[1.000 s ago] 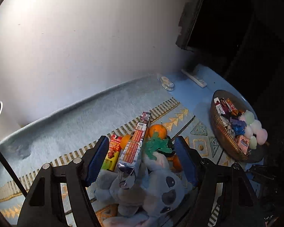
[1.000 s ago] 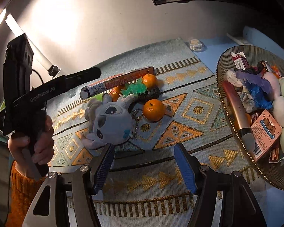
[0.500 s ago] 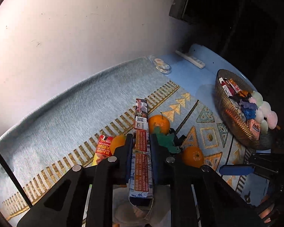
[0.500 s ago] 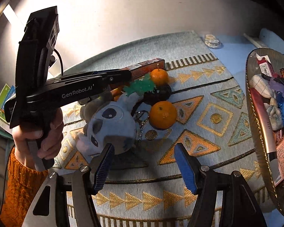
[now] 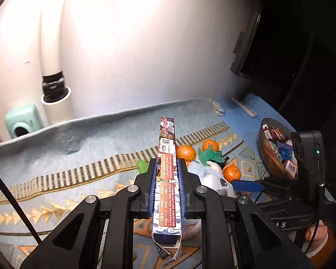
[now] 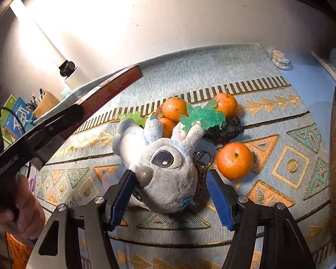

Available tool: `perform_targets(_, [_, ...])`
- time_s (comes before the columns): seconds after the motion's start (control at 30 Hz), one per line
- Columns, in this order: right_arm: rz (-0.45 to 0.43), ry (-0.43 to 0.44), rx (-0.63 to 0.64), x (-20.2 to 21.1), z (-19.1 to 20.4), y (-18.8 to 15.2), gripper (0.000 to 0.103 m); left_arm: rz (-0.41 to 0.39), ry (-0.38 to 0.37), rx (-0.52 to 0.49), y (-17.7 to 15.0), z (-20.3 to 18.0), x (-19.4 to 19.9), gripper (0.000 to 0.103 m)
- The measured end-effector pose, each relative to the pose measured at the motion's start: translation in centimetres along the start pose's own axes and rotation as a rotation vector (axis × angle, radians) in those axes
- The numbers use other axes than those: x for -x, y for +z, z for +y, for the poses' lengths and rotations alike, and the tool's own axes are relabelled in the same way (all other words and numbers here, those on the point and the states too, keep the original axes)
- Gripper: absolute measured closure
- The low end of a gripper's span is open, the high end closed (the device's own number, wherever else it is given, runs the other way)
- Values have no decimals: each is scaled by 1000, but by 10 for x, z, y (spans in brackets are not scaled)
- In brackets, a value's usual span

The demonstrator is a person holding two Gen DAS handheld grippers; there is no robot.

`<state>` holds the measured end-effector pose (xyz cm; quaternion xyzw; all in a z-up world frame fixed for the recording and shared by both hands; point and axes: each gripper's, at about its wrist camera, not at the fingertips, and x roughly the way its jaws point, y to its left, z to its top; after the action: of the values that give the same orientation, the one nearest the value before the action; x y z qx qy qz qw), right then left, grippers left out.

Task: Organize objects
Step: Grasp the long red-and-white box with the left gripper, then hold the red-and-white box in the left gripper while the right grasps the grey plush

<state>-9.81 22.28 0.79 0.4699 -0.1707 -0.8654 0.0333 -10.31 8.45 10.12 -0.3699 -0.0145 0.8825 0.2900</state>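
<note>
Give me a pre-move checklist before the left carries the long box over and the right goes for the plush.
1. Left gripper shut on the long box: ok.
2. Box clear of the rug: ok, it is lifted.
3. Torn near end of the box holding together: cannot tell.
4. Right gripper open around the plush toy: ok, pads not pressing.
5. Keychain free of the right pad: cannot tell.
6. Room in the basket: cannot tell, it is already crowded.

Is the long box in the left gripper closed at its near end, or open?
Open. In the left wrist view the long box shows a torn flap hanging loose at its near end.
</note>
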Motion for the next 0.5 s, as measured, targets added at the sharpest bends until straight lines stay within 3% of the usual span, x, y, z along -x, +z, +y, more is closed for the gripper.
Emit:
perform_targets(0.1, [25, 35, -48, -5, 7, -4, 37, -3, 24, 37, -13, 15, 15, 89])
perform_targets(0.27, [8, 23, -67, -12, 12, -5, 35, 15, 34, 111, -33, 33, 27, 89])
perform_targets(0.5, [1, 24, -59, 10, 20, -28, 42, 5, 28, 146, -64, 27, 53, 89])
